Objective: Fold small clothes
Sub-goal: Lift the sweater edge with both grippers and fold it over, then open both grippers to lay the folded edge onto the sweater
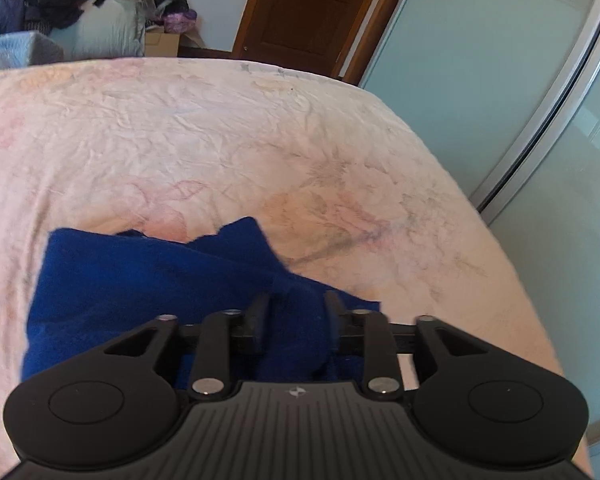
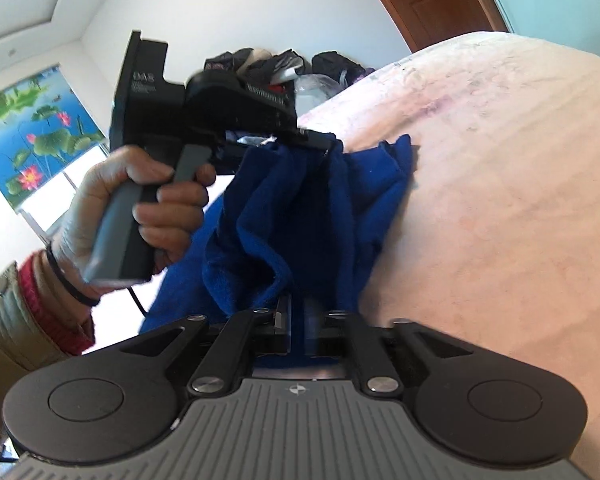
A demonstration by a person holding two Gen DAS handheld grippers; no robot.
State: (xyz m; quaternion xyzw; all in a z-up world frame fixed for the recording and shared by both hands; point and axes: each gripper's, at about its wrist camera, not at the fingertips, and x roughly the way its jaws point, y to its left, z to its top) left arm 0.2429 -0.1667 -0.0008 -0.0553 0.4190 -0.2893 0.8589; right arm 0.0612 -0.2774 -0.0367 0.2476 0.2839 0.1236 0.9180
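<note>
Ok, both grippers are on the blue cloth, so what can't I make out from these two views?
- Garment type: the blue cloth is bunched in both views, and its near part sits behind the left gripper.
- Right gripper fingertips: right wrist view, cloth covers them.
- Cloth's lower edge: right wrist view, cut off behind the gripper body.
- Bed near edge: left wrist view, hidden by the gripper body.

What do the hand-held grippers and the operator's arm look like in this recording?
Both are matte black: the left hand-held gripper and the right hand-held gripper have ribbed plates, round discs and silver bolts. The bare left hand grips a grey handle trailing a black cable; black wristband, red cuff, beige sleeve.
</note>
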